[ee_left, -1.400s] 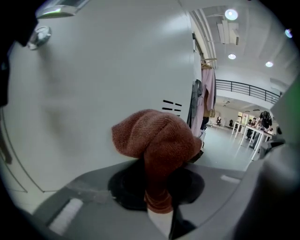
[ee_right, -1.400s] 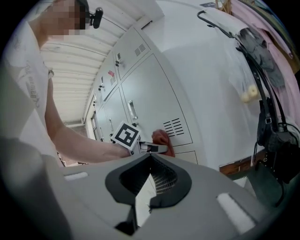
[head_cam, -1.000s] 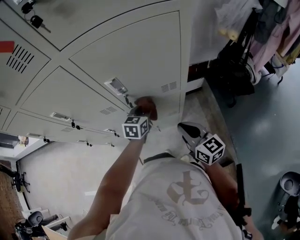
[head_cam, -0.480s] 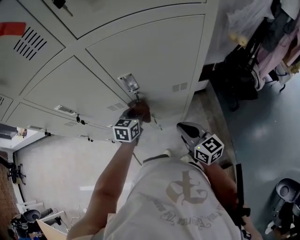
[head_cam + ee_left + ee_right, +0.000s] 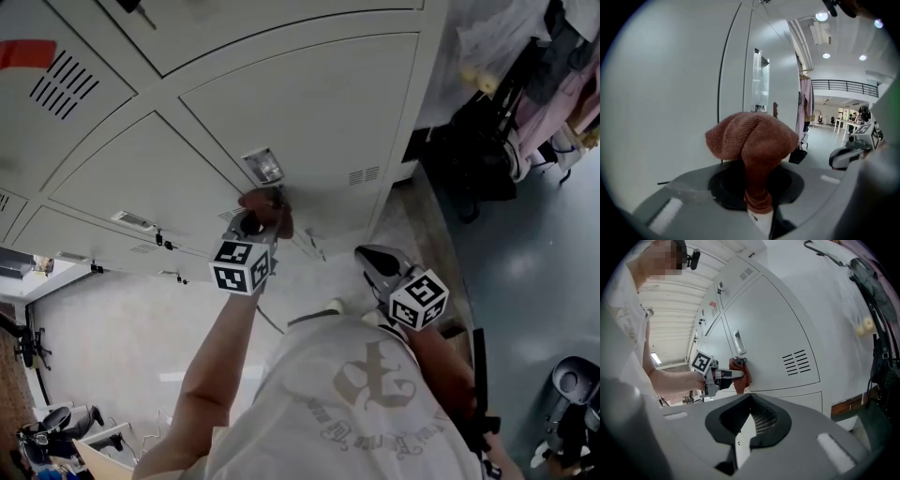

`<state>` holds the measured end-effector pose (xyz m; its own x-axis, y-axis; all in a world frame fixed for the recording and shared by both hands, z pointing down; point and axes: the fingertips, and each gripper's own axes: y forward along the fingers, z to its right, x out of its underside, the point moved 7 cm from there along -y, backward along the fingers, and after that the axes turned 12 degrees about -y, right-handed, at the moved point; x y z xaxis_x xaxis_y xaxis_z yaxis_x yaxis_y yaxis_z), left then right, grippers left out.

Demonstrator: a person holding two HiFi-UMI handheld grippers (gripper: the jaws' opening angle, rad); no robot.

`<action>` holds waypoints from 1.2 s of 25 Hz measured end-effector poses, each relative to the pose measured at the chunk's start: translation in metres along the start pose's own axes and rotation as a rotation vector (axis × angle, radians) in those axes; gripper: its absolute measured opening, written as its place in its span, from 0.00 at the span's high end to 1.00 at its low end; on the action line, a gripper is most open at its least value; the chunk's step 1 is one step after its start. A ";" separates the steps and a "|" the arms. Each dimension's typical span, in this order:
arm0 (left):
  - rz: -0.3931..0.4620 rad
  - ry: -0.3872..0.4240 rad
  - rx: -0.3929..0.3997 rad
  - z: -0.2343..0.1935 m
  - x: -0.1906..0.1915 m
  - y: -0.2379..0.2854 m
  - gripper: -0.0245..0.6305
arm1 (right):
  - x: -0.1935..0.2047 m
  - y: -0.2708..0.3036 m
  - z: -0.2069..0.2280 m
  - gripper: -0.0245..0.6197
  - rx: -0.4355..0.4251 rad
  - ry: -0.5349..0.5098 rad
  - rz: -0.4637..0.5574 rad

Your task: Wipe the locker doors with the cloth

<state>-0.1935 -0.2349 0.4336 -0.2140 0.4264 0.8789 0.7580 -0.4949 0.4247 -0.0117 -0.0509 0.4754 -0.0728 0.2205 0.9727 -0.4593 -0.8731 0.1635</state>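
Note:
A reddish-brown cloth (image 5: 266,206) is pressed against the pale grey locker door (image 5: 309,103), just below its recessed handle (image 5: 263,166). My left gripper (image 5: 255,221) is shut on the cloth; in the left gripper view the cloth (image 5: 752,138) bulges out over the jaws of the left gripper (image 5: 758,206) and hides the door behind it. My right gripper (image 5: 375,259) hangs close to the person's chest, off the door, shut with nothing in it. The right gripper view, past the right gripper (image 5: 743,437), shows the cloth (image 5: 742,375) against the door (image 5: 773,329).
Vent slots (image 5: 362,175) lie right of the cloth. Lower lockers have keys in their locks (image 5: 159,241). A dark bag (image 5: 469,141) and hanging clothes (image 5: 553,66) stand right of the locker bank, beside the grey floor (image 5: 525,281).
The left gripper has slid the cloth leftward along the door until it sits under the handle. The right gripper has stayed put.

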 end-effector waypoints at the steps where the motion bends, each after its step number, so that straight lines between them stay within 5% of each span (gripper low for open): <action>1: 0.000 0.005 0.001 0.002 -0.002 0.001 0.84 | 0.000 0.000 -0.001 0.95 0.001 0.000 0.001; 10: 0.037 -0.230 0.071 0.009 0.021 0.030 0.84 | 0.003 -0.007 0.001 0.95 0.042 0.010 -0.004; 20: 0.093 -0.194 0.135 0.029 0.019 0.049 0.84 | 0.002 -0.014 -0.004 0.95 0.122 0.006 -0.006; 30: 0.057 -0.144 0.206 0.049 0.015 0.067 0.84 | 0.002 -0.018 -0.012 0.95 0.199 0.021 0.027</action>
<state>-0.1161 -0.2244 0.4645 -0.0883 0.5129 0.8539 0.8791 -0.3629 0.3088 -0.0144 -0.0293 0.4727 -0.1022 0.2027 0.9739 -0.2734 -0.9470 0.1684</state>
